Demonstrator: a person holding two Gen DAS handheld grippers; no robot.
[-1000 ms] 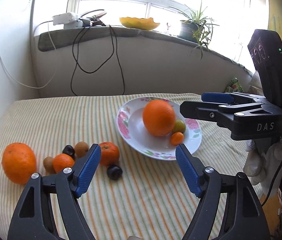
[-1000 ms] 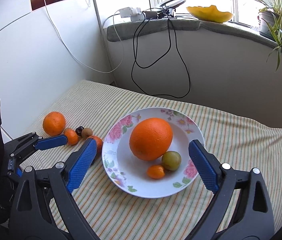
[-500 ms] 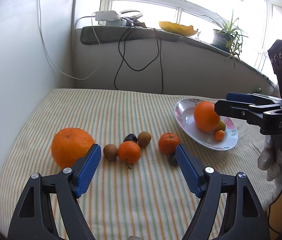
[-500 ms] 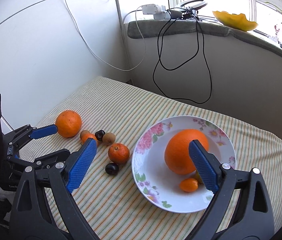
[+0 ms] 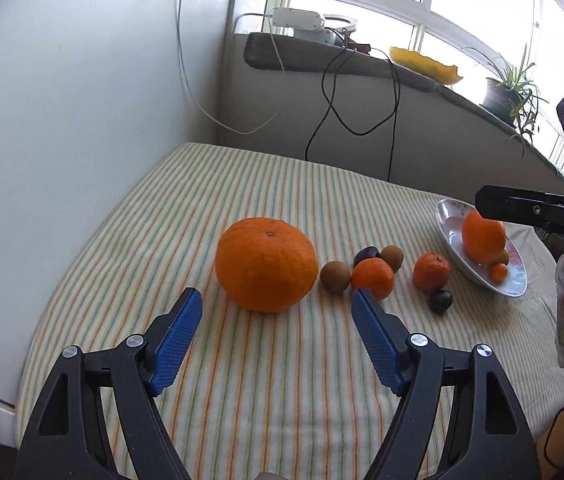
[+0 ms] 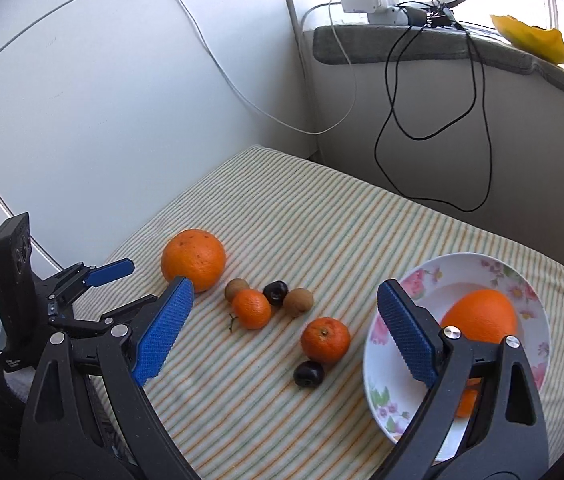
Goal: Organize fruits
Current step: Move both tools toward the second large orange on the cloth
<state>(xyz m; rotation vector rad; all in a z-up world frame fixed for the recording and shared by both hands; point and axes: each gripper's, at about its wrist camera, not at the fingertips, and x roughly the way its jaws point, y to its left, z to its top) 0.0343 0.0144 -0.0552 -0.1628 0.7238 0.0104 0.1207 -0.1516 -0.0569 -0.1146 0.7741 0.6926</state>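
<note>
- The left gripper (image 5: 276,304) has its fingers (image 5: 176,336) spread wide with nothing between them; they hover just short of the big orange (image 5: 266,264), which sits on the striped table (image 5: 242,184) cloth straight ahead and centred in the gap.
- The right gripper (image 6: 283,320) is likewise wide open and empty, hanging over the loose fruit near the plate's rim.
- The flowered plate (image 6: 433,276) lies at the right end of the table and already holds another large orange (image 6: 481,312) with a couple of small fruits beside it.
- Loose on the cloth between the big orange and the plate: two mandarins (image 6: 252,308), two small brown fruits (image 6: 297,301) and two dark plums (image 6: 309,373), clustered close, some touching.
- The relation that matters: the big orange is nearest the left fingers and directly in line with them, well apart from the plate; the right hand is nearer the mandarin (image 6: 325,339) and plum beside the plate.
- The orange is nearly round, so no axis dictates the grip, but it looks almost as broad as the gap, leaving little margin on either side; a pad that nudges it could roll it into the brown fruit (image 5: 335,277) just beside it.
</note>
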